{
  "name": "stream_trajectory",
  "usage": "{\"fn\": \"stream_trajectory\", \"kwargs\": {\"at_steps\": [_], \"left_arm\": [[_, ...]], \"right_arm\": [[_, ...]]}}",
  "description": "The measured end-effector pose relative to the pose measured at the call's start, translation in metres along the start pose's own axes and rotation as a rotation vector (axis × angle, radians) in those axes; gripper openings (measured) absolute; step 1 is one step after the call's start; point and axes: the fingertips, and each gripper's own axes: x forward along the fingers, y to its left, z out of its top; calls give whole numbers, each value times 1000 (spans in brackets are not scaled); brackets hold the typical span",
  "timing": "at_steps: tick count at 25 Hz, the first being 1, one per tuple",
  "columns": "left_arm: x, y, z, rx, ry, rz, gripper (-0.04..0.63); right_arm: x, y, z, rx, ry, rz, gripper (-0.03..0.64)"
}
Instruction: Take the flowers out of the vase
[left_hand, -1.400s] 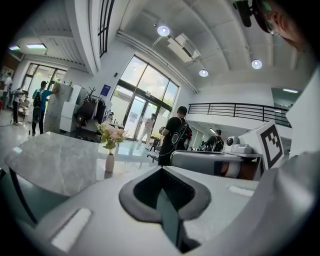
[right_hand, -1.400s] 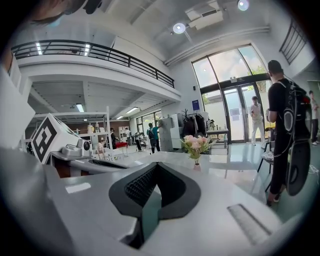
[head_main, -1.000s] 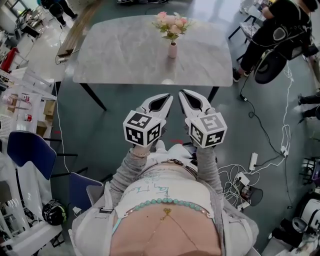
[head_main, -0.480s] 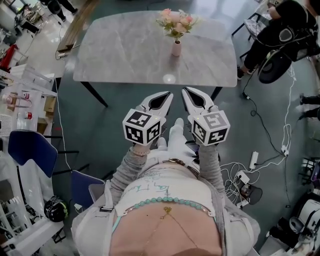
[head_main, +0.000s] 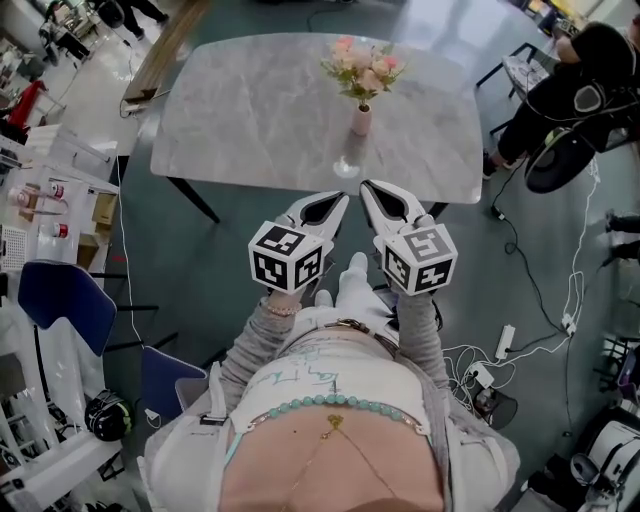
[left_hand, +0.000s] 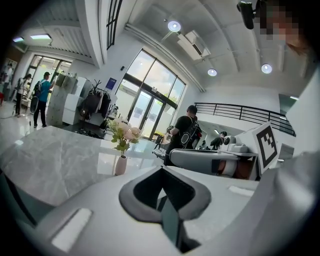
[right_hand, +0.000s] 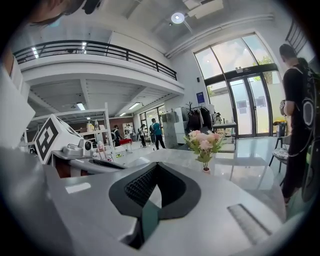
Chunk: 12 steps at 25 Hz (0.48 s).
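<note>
Approach step, I judge: my left gripper and right gripper, both clenched on nothing, hang short of the bench's near edge, the pink flowers standing in their small vase farther in, so next I must reach, unclench and take the stems.

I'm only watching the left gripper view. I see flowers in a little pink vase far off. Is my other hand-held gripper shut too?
Observer: Yes, the right hand-held gripper has its jaws together, nothing between them.
Operator: Which one is nearer the vase?
Observer: In the head view the vase stands straight ahead of the right one, farther in on the table.
Operator: Anything to trip on?
Observer: Cables lie on the floor to your right.
</note>
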Motion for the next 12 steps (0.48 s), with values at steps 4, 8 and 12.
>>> {"fn": "stream_trajectory", "kwargs": {"at_steps": [4,8,12], "left_arm": [[18,5,11,1,5,-17,2],[33,7,21,5,12,-18,2],[44,9,28,-4,5,-9,2]], "right_arm": [[13,-15,9,-12,1,28,25],[18,-32,18,-9,0,39,25],[24,-46,21,-2,11,45,25]]}}
